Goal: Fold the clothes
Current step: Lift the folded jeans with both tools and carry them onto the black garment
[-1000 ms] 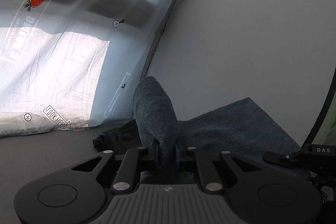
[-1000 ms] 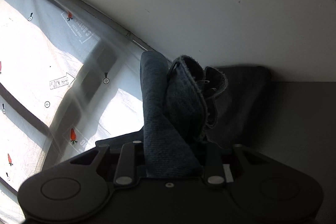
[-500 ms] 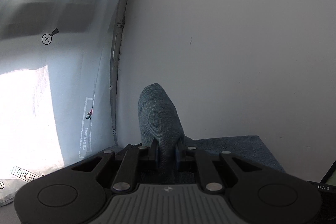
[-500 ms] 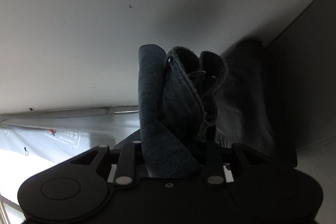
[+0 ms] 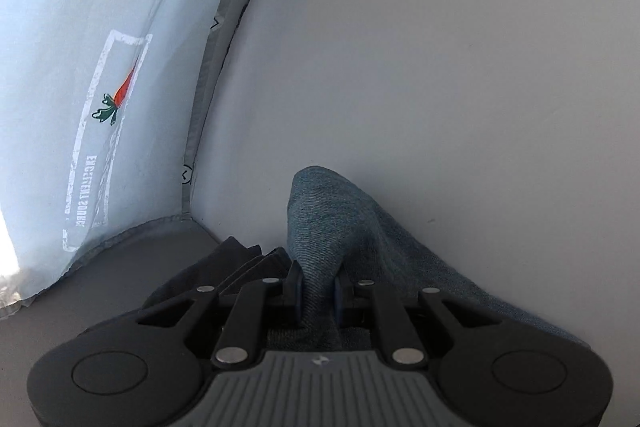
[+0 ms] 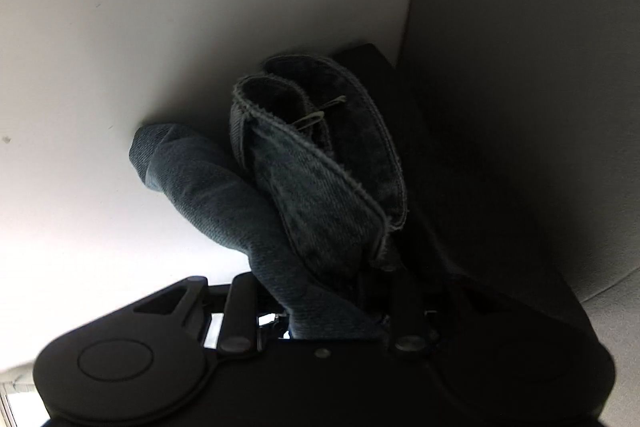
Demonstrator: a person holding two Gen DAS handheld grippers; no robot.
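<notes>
Moved: printed curtain (image 5: 100,99) slides left, wall fills both views.
Left gripper (image 5: 316,287): clamped on jeans (image 5: 332,227) fold.
Right gripper (image 6: 332,303): clamped on bunched hems (image 6: 320,167).

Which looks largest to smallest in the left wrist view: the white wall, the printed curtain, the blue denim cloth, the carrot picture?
1. White wall
2. Printed curtain
3. Blue denim cloth; it is nearest the camera, so its true size is unsure
4. Carrot picture
</notes>
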